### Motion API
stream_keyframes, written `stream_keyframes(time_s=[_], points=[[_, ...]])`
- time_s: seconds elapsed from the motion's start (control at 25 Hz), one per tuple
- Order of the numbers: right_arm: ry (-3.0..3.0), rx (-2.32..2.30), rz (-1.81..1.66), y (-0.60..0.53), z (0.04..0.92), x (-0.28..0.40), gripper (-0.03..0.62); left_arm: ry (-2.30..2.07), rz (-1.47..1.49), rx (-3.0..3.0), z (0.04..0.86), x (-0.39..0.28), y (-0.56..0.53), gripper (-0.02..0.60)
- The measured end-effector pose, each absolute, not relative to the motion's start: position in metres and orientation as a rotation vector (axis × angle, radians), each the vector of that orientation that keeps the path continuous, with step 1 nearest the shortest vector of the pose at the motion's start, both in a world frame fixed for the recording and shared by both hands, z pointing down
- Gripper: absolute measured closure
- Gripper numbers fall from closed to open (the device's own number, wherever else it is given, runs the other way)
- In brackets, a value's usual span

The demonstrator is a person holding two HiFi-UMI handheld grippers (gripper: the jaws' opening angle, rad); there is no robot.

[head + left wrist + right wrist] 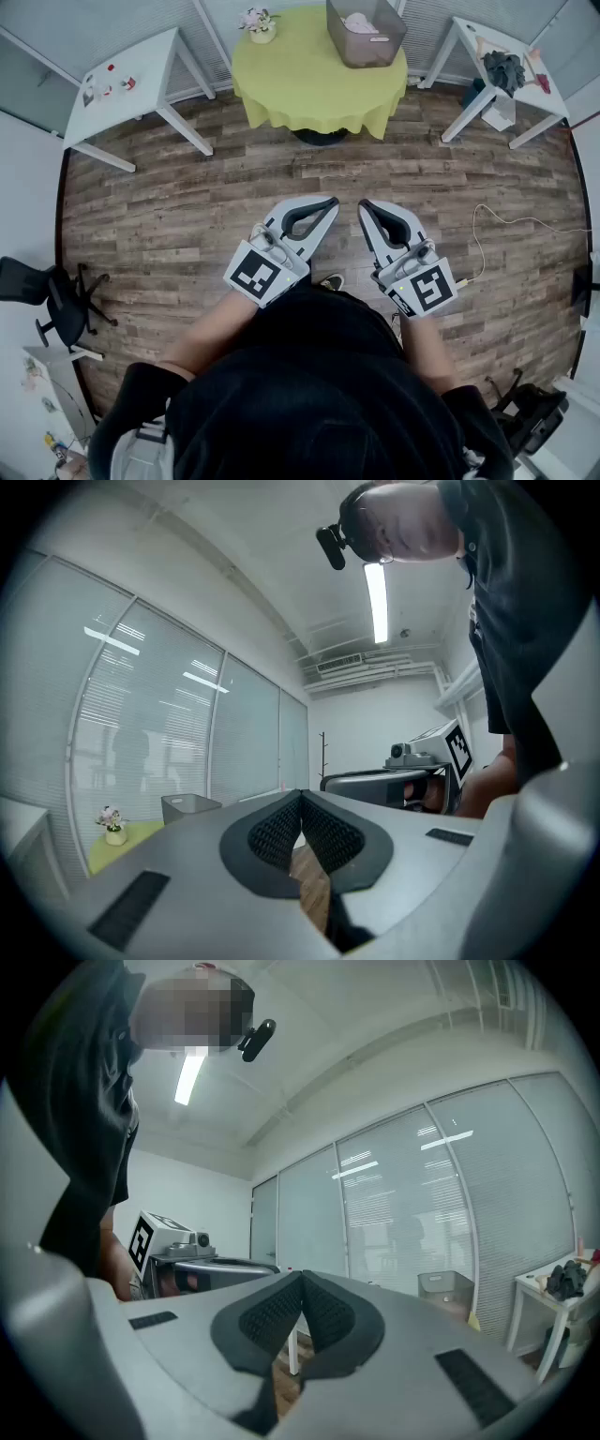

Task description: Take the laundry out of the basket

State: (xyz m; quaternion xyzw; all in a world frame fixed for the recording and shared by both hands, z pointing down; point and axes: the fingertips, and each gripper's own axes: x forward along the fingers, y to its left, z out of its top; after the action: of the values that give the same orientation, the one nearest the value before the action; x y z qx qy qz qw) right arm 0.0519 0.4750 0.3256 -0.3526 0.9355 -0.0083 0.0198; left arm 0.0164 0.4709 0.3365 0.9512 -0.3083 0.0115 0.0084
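Both the left hand-held gripper (333, 201) and the right hand-held gripper (364, 203) are clenched empty above the floor (187, 216). The laundry (359, 22) is seen in the basket (370, 49) on the green tabletop (300, 84), well apart.

Office room, glass partition walls (422, 1204) with blinds, swivel chair (53, 302), white table (141, 56)

No legible text or numbers; only square code markers (255, 275) on left tool (330, 202) and right tool (366, 204)

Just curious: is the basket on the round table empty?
Not empty: the basket stands upright with pale pink laundry inside; how full, cannot tell.
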Motion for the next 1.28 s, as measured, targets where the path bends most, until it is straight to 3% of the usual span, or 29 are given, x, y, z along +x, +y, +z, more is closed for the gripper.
stream_keyframes(time_s=[1.28], points=[[2.904, -1.212, -0.1, 0.416, 0.344, 0.061, 0.569, -0.957, 0.065, 2.968, 0.346, 0.01, 0.414, 0.571]])
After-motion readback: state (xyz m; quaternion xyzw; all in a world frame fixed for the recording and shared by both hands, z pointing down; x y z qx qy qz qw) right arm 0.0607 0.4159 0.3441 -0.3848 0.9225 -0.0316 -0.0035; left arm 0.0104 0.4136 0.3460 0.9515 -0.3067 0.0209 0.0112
